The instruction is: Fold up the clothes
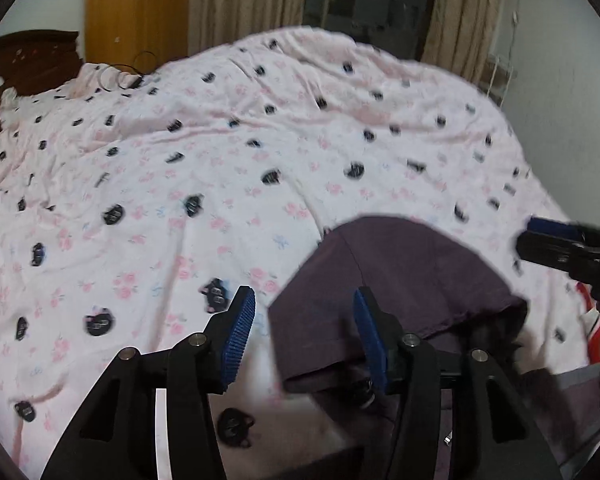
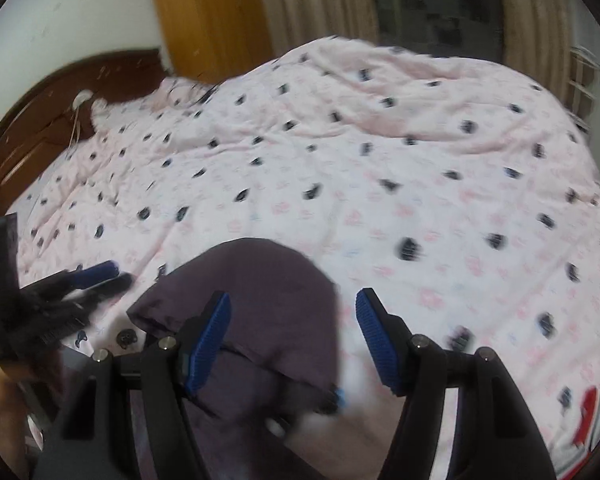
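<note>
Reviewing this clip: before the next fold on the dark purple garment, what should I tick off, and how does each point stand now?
1. Left claw open, nothing pinched: ok.
2. Right claw open, pads clear of cloth: ok.
3. Dark purple fabric garment lying on the pink floral bedsheet: ok.
4. Garment flat and smooth: not ok, its near edge is bunched and raised.
5. Fold edges aligned: cannot tell, the frames are blurred.
6. Bed space beyond the garment free for the next fold: ok.

The purple garment's near end hides behind the right gripper.
</note>
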{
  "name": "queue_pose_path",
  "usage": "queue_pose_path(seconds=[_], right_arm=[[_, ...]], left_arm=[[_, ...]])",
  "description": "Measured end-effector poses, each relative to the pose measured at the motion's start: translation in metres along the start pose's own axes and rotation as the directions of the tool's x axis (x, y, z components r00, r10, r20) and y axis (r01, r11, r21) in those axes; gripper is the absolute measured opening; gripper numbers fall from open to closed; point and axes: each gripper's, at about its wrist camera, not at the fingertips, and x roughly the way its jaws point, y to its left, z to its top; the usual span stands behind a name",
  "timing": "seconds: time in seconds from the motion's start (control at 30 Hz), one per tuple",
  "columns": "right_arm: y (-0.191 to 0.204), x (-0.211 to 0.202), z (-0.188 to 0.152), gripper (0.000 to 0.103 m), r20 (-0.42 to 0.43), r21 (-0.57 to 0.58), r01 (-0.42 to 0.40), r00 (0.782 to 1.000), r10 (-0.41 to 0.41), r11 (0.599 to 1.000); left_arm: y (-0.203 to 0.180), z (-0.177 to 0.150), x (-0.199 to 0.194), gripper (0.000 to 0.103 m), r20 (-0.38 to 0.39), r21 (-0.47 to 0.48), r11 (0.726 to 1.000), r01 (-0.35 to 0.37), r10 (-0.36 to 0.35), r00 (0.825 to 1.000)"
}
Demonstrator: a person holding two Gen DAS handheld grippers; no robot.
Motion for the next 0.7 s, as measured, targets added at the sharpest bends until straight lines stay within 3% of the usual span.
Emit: queue_pose_path(seconds=[0.1, 0.2, 0.27, 0.47, 0.6, 0.7], right_arm=[[0.012, 0.041, -0.003, 0.042, -0.107, -0.033, 0.001, 0.994, -0.005, 0.999], [0.008, 0.084, -0.015, 0.036, -0.236, -0.035, 0.050, 0.970, -0.057, 0.998], [-0.004, 0.101, -0.025, 0.035, -0.276, -0.016, 0.078, 0.958, -0.079, 0.997], [-0.019, 0.100, -0.034, 0.037, -0.236, 0.026, 0.009, 0.972, -0.002, 1.000], [-0.020, 0.070, -0.034, 0.053, -0.175, 0.020, -0.012, 0.984, 0.016, 1.000], [-0.022, 0.045, -0.038, 0.055, -0.117, 0.032, -0.078, 0.990, 0.082, 0.996]], left_arm=[[-0.012, -0.010, 0.024, 0.046, -0.072, 0.040, 0.999, -0.018, 0.021, 0.997], [-0.016, -0.021, 0.040, 0.047, -0.111, 0.086, 0.995, -0.057, 0.066, 0.992], [-0.013, -0.025, 0.046, 0.047, -0.124, 0.079, 0.995, -0.056, 0.065, 0.990], [-0.001, -0.027, 0.050, 0.049, -0.122, 0.016, 0.999, -0.046, 0.047, 0.991], [-0.001, -0.023, 0.035, 0.049, -0.090, 0.019, 0.998, -0.054, 0.056, 0.994], [-0.002, -0.020, 0.021, 0.049, -0.059, 0.006, 1.000, -0.030, 0.030, 0.998]])
